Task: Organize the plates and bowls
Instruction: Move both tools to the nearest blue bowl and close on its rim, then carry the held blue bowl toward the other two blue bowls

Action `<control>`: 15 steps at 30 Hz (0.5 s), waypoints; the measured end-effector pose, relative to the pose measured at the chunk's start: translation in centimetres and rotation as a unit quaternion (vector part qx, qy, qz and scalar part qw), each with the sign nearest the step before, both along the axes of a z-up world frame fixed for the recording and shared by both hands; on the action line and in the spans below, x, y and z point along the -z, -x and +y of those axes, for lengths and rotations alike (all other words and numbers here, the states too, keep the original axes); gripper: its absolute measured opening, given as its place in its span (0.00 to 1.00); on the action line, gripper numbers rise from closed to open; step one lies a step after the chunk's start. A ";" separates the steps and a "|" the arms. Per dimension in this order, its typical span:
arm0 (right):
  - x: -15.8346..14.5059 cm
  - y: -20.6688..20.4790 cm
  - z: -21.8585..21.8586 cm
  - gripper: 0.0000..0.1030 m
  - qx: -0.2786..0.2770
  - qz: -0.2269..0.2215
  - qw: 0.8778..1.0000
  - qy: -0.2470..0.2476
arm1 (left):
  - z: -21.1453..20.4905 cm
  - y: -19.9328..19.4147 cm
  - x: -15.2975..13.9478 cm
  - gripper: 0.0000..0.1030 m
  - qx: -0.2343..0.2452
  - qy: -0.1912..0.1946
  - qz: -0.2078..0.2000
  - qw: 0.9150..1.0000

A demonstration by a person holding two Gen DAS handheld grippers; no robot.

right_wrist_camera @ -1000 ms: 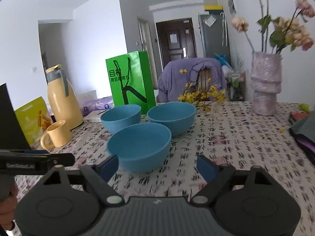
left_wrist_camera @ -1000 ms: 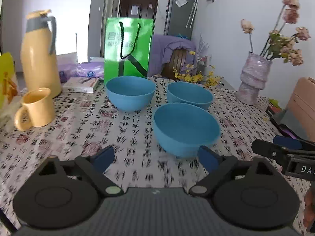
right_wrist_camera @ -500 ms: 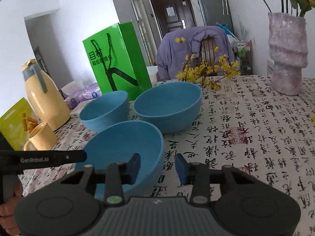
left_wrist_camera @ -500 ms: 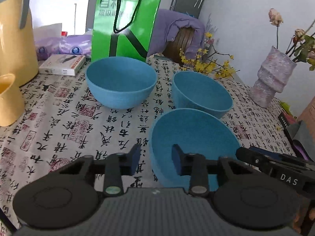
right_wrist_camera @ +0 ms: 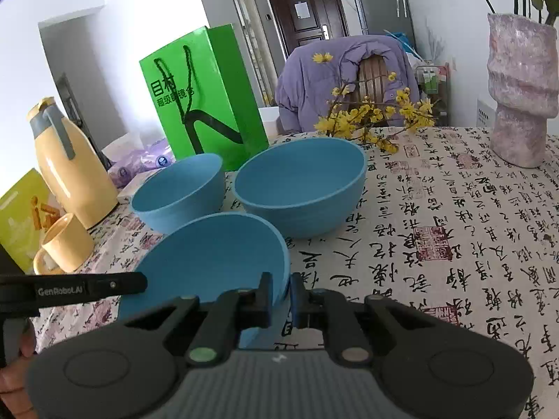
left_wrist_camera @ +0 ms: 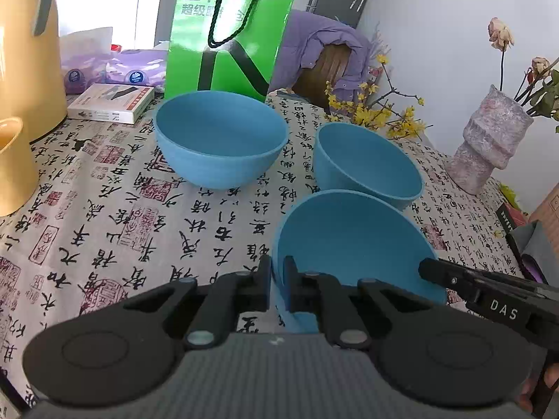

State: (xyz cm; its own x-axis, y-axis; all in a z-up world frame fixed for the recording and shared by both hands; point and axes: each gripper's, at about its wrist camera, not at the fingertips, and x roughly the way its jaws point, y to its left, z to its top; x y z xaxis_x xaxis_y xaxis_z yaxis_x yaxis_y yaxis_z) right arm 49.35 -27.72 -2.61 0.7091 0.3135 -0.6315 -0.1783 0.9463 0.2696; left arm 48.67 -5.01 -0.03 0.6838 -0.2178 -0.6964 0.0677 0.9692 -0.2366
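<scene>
The left claw [left_wrist_camera: 276, 281] is clamped on the near bowl [left_wrist_camera: 349, 244], one finger inside the wall and one outside, at the rim's left side. The right claw [right_wrist_camera: 281, 291] pinches the same bowl [right_wrist_camera: 213, 255] at its opposite, right side in the same way. So both claws grip one bowl by its thin rim.

That bowl sits on the table [left_wrist_camera: 104, 216] near its front edge, nearest of three blue bowls. The right bowl [left_wrist_camera: 367, 164] lies just behind it, rims almost touching; the left bowl [left_wrist_camera: 220, 136] stands farther back toward the green bag [left_wrist_camera: 227, 28].

Risk, as I judge it: each grip covers only a sliver of smooth rim, so if the two hands lift unevenly or drift apart, the bowl may twist, slip from a claw or tip. Lifting forward could also knock the right bowl.

The near bowl opens upward, perhaps tilted slightly; being round, it has no long axis, only its upright one.
</scene>
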 end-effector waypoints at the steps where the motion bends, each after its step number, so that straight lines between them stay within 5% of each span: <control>1: -0.1 0.3 0.1 0.09 0.000 0.001 1.000 0.001 | 0.1 0.2 -0.1 0.07 0.000 0.000 0.000 1.000; 15: -1.3 3.6 3.7 0.09 -0.040 0.006 0.999 0.000 | 3.4 5.1 -1.2 0.07 -0.037 -0.003 0.000 0.999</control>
State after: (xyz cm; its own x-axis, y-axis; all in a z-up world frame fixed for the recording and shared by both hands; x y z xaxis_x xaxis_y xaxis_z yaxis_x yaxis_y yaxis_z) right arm 45.70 -24.00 -1.31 0.6740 0.3688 -0.6401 -0.2494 0.9292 0.2727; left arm 43.58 -1.58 1.14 0.6977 -0.1623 -0.6978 -0.0048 0.9729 -0.2311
